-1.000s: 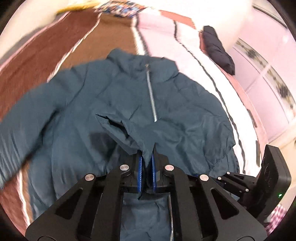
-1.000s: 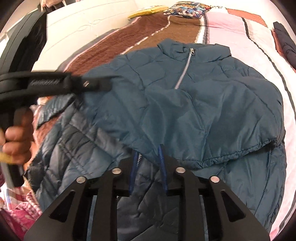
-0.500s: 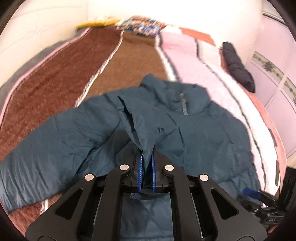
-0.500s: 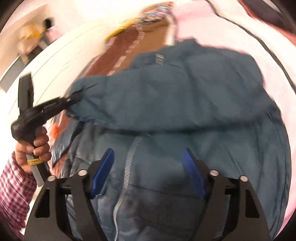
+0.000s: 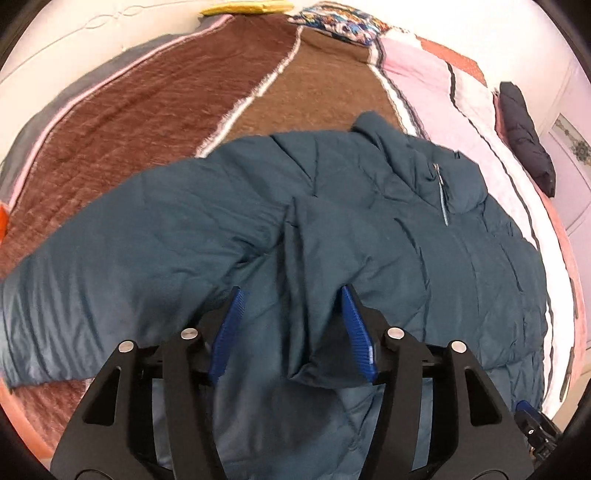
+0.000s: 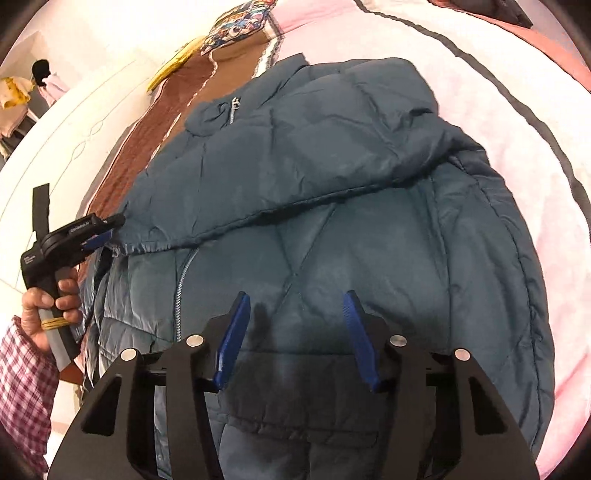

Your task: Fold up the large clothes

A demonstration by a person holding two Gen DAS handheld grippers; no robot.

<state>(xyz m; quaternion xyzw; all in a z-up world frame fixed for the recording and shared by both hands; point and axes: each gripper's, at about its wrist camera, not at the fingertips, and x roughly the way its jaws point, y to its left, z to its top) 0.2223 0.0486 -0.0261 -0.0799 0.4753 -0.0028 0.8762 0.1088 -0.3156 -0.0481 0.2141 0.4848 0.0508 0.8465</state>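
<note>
A teal puffer jacket [image 5: 369, 229] lies zipped, front up, on the bed. One sleeve [image 6: 295, 158] is folded across its chest, and the cuff [image 5: 325, 365] ends between the jaws of my left gripper [image 5: 292, 291]. Those jaws are opening, with the cuff loose beside the right pad [image 5: 356, 332]. The other sleeve [image 5: 92, 280] stretches out flat to the left. My right gripper [image 6: 295, 295] hangs over the jacket's lower body [image 6: 332, 332]. Its jaws are closing with only flat fabric beneath them. In the right wrist view my left gripper [image 6: 107, 230] sits at the cuff, held by a hand [image 6: 51, 306].
A striped brown and pink blanket [image 5: 184, 110] covers the bed. A dark folded garment [image 5: 524, 136] lies at its far right edge. A patterned pillow [image 5: 340, 24] and a yellow item [image 5: 243, 7] sit at the head. A white headboard [image 6: 74, 147] runs along the left.
My left gripper carried the sleeve across the jacket's chest, sank, and opened off the cuff. My right gripper let go of the jacket's edge, rolled, and now stands a little narrower.
</note>
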